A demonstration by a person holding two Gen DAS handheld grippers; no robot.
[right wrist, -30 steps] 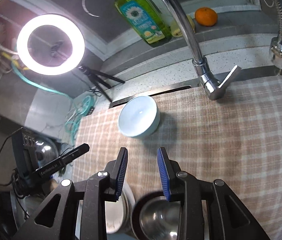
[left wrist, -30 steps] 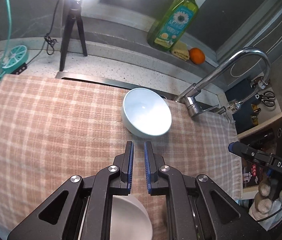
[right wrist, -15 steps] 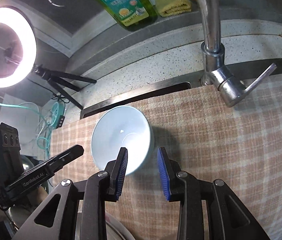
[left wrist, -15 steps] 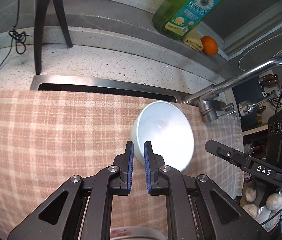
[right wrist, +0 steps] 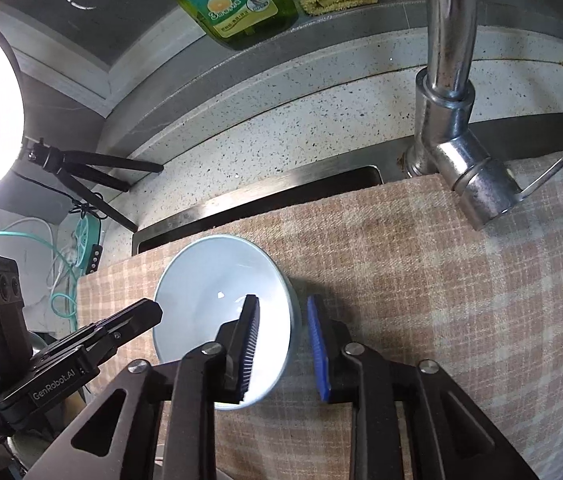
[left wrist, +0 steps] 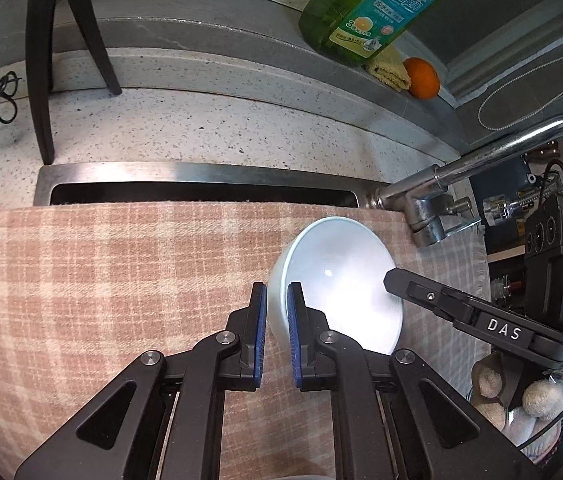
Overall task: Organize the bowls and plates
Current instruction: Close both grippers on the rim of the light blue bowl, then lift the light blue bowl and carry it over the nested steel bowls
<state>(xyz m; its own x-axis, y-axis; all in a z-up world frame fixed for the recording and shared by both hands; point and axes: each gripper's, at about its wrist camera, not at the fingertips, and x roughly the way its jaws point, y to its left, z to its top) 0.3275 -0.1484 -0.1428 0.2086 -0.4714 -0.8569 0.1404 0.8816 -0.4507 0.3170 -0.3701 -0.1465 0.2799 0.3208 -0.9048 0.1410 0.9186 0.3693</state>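
**Left wrist view**
- Left tongs [left wrist: 276, 292]: black, with blue pads, pointed steeply down. The jaws are closed to a narrow slit and grip nothing.
- Pale blue glazed ceramic bowl [left wrist: 341, 280]: upright, mouth up, just ahead and to the right of these tongs. Its left rim shows through the slit, and whether the pads touch it cannot be told.
- Pink-and-cream checked cloth [left wrist: 121, 280]: spread under the tongs and the bowl, covering most of the brushed steel sink [left wrist: 201, 172] beyond them.
- Chrome tap [left wrist: 421, 200]: ahead and to the right, past the bowl.

**Right wrist view**
- Right tongs [right wrist: 282, 299]: the jaws have just been closing. They straddle the bowl's right wall, with one finger inside the basin and the other outside on the cloth side. A sliver of shadow still separates the outer pad from the wall, so this looks like no firm clamp yet.
- The tip of the left tongs sits near the bowl's opposite rim.

**Progress, as judged**
- Early. One bowl is about to be gripped and is not yet lifted.
- No plates and no stack or rack show in either view.
- Gripping, carrying and placing all appear to remain.
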